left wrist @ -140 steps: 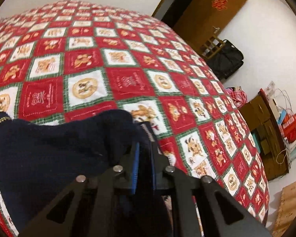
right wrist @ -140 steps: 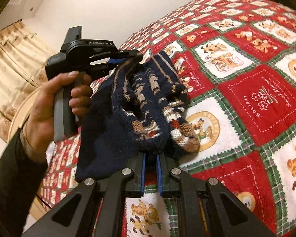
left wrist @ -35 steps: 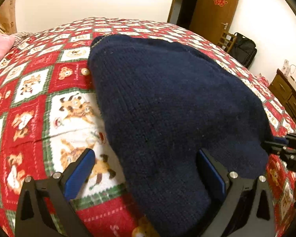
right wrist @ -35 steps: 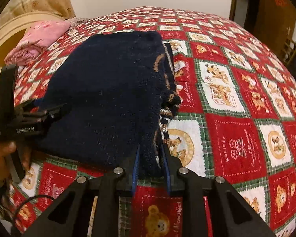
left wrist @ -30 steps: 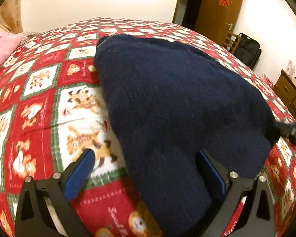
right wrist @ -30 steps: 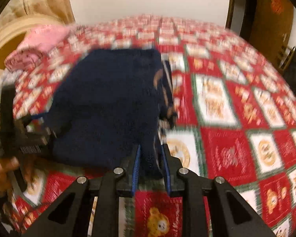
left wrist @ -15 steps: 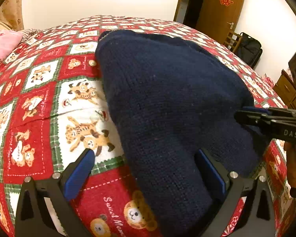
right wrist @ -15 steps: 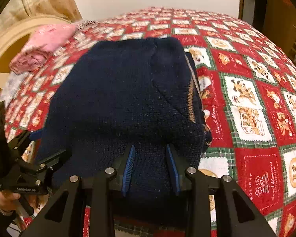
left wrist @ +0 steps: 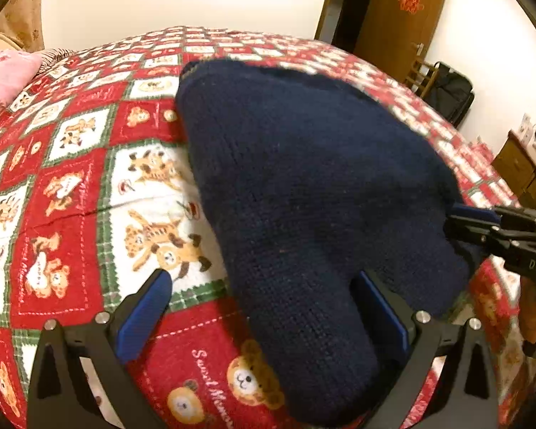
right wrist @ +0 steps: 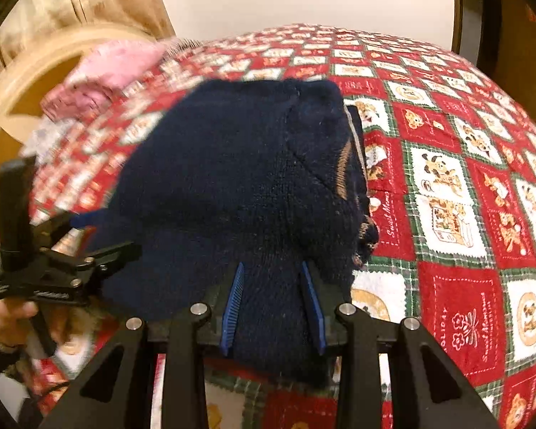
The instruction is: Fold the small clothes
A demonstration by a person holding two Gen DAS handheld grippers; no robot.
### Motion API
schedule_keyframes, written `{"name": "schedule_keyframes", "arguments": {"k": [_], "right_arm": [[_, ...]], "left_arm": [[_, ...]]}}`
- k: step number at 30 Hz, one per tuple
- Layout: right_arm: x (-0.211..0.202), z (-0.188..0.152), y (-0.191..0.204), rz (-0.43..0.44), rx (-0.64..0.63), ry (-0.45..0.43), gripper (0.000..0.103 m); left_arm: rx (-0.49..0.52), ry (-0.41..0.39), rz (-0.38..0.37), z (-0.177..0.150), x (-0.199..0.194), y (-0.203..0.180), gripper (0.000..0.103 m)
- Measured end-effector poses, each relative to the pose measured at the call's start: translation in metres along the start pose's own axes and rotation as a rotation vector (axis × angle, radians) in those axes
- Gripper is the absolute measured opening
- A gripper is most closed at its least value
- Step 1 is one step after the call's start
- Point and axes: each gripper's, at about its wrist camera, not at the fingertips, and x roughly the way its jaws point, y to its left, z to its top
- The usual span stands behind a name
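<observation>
A dark navy knitted sweater (left wrist: 303,186) lies folded on the red Christmas-print bedspread (left wrist: 60,193); it also fills the middle of the right wrist view (right wrist: 232,178), with a brown patterned edge on its right side. My left gripper (left wrist: 264,300) is wide open, its right finger against the sweater's near corner. My right gripper (right wrist: 273,296) is partly open, its blue-padded fingers astride the sweater's near edge. Each gripper shows in the other's view: the right one (left wrist: 496,228) at the sweater's right side, the left one (right wrist: 71,250) at its left.
A pink pillow (right wrist: 107,71) and a wooden headboard (right wrist: 14,100) are at the bed's far left. A brown door (left wrist: 396,25), a black bag (left wrist: 450,96) and a wooden dresser (left wrist: 518,168) stand beyond the bed's right side.
My right gripper has opened and let go of the sweater's edge. My left gripper stays open and has shifted slightly toward the sweater's near corner.
</observation>
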Motion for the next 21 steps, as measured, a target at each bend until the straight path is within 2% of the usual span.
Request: {"name": "schedule_keyframes", "arguments": {"k": [2, 3, 4, 5, 10, 12, 21], "right_arm": [[-0.018, 0.003, -0.013, 0.05, 0.047, -0.067, 0.037], [-0.025, 0.005, -0.021, 0.055, 0.074, -0.101, 0.049], [-0.031, 0.009, -0.033, 0.048, 0.12, -0.133, 0.068], [-0.032, 0.013, -0.043, 0.046, 0.16, -0.146, 0.074], [-0.011, 0.037, -0.083, 0.064, 0.308, -0.121, 0.074], [0.003, 0.048, -0.089, 0.116, 0.346, -0.093, 0.074], [0.057, 0.075, -0.093, 0.167, 0.359, 0.001, 0.074]], "left_arm": [[-0.018, -0.074, -0.006, 0.007, -0.016, 0.008, 0.103], [-0.016, -0.102, -0.004, 0.011, -0.021, 0.011, 0.103], [-0.022, -0.127, 0.003, 0.017, -0.025, 0.014, 0.103], [-0.025, -0.138, 0.012, 0.025, -0.025, 0.017, 0.103], [-0.012, -0.08, 0.058, 0.058, 0.006, 0.027, 0.103], [-0.039, -0.052, 0.014, 0.063, 0.018, 0.033, 0.103], [-0.094, -0.013, -0.092, 0.069, 0.043, 0.026, 0.103]]}}
